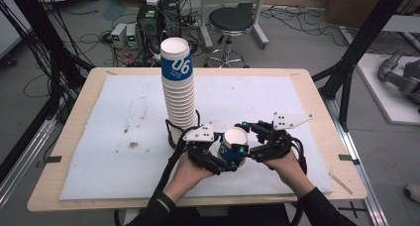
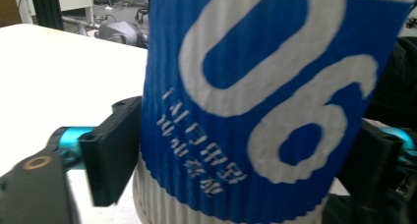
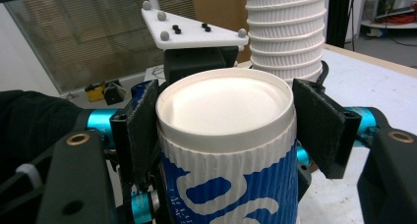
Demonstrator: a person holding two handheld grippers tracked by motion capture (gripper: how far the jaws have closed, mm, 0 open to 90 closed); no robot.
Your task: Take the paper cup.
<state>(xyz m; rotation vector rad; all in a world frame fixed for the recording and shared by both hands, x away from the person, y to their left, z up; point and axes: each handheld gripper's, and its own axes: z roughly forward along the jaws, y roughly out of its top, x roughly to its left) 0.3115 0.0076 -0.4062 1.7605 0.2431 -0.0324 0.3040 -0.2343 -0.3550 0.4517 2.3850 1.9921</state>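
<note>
An upside-down paper cup (image 1: pixel 234 145), blue band marked 06, is seen near the table's (image 1: pixel 317 112) front edge, clamped between the left gripper (image 1: pixel 229 162) and right gripper (image 1: pixel 246 137), both closed on its sides. A stack of paper cups (image 1: pixel 177 89) stands just behind.

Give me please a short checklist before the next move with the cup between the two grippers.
1. Left gripper pads on cup: ok, both touch its sleeve.
2. Right gripper pads on cup: ok at its left, gap at its right.
3. Cup upside down like the stack: ok, base up.
4. Stack upright: ok, slight lean.
5. Cup off the table: cannot tell.
</note>
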